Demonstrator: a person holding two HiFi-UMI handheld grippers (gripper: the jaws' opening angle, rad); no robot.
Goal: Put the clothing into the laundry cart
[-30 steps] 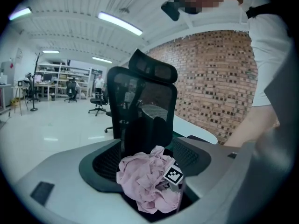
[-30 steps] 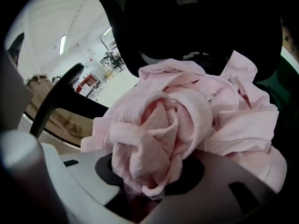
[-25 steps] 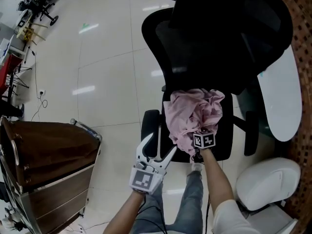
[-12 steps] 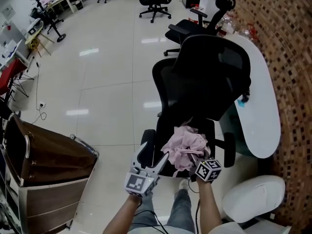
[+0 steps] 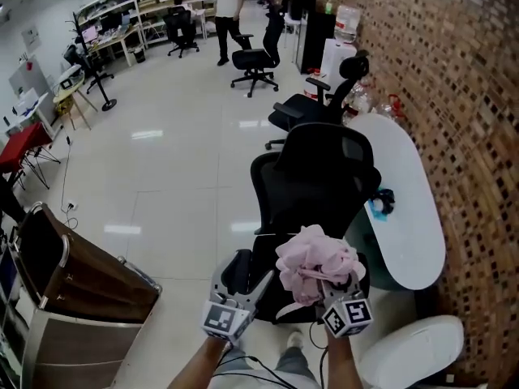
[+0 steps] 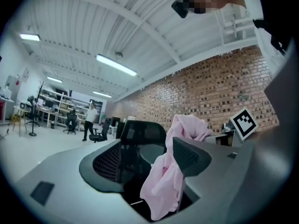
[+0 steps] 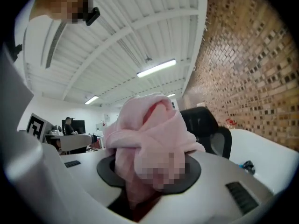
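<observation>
Clothing [image 5: 315, 259] bunched in closed right tongs [image 5: 331, 292], above chair [image 5: 316, 177].

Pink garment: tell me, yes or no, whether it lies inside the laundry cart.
No: the pink garment is bunched in the right gripper over the black office chair, apart from the laundry cart at left.

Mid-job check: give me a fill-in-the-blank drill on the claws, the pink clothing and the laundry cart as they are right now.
1. The right claw is shut on a crumpled ___ cloth garment.
2. The left claw holds nothing; its jaws stand ___.
3. The brown fabric laundry cart stands on the person's ___ side, apart from the garment.

Missing words: pink; open; left
</observation>
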